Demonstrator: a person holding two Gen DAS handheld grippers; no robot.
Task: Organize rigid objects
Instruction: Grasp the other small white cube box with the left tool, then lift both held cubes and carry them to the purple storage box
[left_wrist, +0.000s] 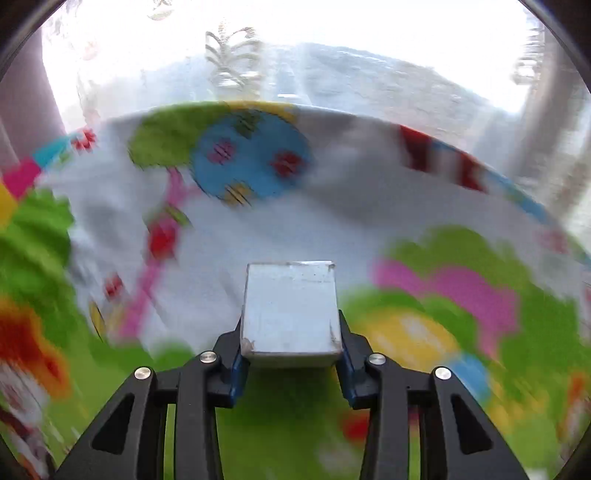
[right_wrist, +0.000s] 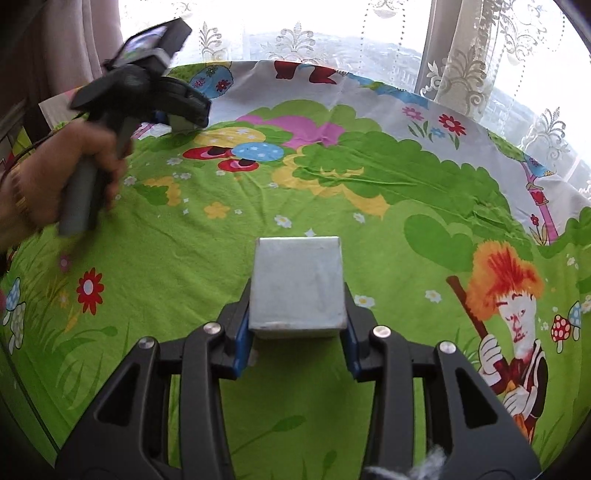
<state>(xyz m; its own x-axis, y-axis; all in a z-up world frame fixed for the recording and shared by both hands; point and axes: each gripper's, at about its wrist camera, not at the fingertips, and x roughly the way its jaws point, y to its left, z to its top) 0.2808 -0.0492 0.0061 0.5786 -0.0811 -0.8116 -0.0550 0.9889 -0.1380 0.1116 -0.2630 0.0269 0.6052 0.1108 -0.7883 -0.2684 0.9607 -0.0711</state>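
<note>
Carry step: a grey block (left_wrist: 290, 314) is being gripped by left tongs (left_wrist: 290, 354), another block (right_wrist: 297, 286) by right tongs (right_wrist: 297, 345); placement on the printed cloth (right_wrist: 332, 184) is being awaited.

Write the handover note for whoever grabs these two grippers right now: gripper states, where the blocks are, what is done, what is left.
Left gripper: shut on a grey block, held above the cartoon-print cloth; this view is blurred.
Right gripper: shut on a second grey block, over the green part of the cloth.
Left hand is at the far left edge in the right wrist view.
Done: both blocks gripped.
Left: set both down; no target spot is visible.
</note>
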